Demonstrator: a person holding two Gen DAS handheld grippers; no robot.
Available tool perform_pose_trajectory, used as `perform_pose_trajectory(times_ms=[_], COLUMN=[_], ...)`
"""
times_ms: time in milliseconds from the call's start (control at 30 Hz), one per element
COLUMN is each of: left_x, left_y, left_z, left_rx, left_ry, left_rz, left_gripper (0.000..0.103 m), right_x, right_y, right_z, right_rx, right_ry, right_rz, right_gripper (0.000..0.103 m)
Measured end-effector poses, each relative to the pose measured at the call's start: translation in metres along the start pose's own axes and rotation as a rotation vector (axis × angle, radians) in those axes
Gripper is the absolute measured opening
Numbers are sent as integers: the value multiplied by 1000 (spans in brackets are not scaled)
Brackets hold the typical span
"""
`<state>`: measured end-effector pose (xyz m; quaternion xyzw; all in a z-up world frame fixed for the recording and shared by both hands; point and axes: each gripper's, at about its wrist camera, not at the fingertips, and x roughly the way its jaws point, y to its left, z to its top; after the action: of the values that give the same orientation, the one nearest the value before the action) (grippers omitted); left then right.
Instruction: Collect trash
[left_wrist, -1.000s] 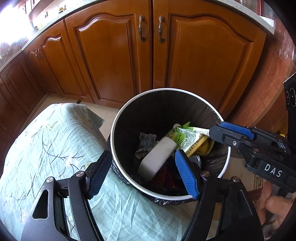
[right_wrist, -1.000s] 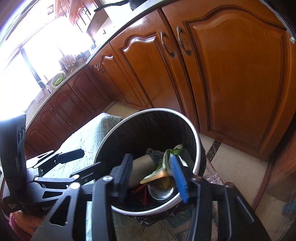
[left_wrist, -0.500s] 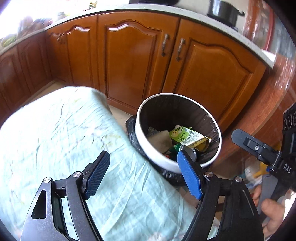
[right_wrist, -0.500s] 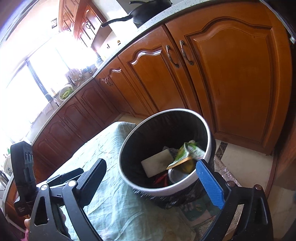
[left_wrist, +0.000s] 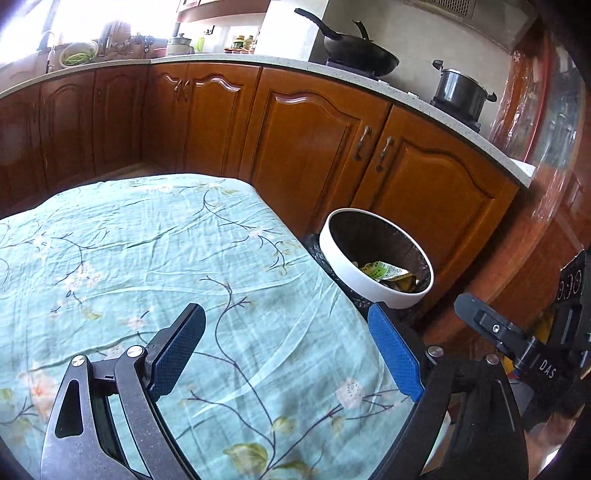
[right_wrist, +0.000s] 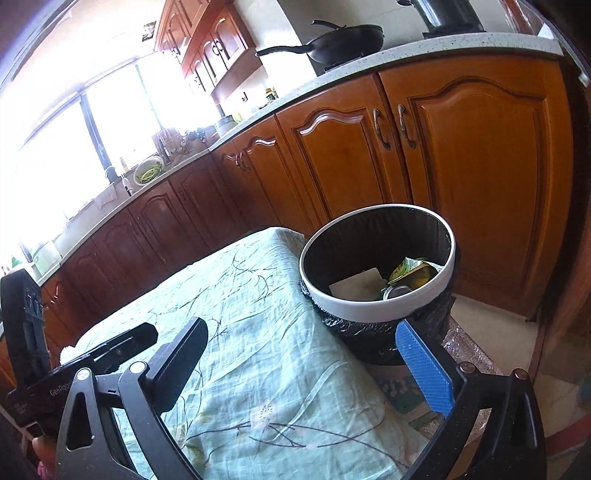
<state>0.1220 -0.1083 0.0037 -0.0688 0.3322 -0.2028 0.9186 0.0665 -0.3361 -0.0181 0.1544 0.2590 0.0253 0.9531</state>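
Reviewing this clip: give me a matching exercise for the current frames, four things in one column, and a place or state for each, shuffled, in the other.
Things:
1. trash bin
2. wok
3. left gripper
4. green wrapper

Places or states:
A. on the stove, upon the counter
B. open, above the floral tablecloth
C. lying inside the bin
D. on the floor, beside the table and before the cabinet doors

Pairs: 1-D, 2-A, 3-B, 4-C
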Motion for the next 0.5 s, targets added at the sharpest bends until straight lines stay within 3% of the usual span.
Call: perform_pose_trajectory(times_ms=[133, 233, 333, 500], left_x=[-27, -47, -68, -80], left_y=[3, 5, 8, 15], left_z=[-7, -10, -13, -27], left_rx=[29, 37, 47, 57], left_ry=[-62, -108, -170, -236], left_rz=[32, 40, 67, 143], left_gripper=[92, 93, 103, 103], right_x=[-21, -43, -57, -43], right_y=[23, 43, 60, 71], right_z=[-2, 3, 2, -16], right_rx=[-69, -141, -224, -279], right_ry=[-64, -168, -271, -272], right_rz=[-19, -55, -105, -137], right_gripper=[103, 103, 103, 103])
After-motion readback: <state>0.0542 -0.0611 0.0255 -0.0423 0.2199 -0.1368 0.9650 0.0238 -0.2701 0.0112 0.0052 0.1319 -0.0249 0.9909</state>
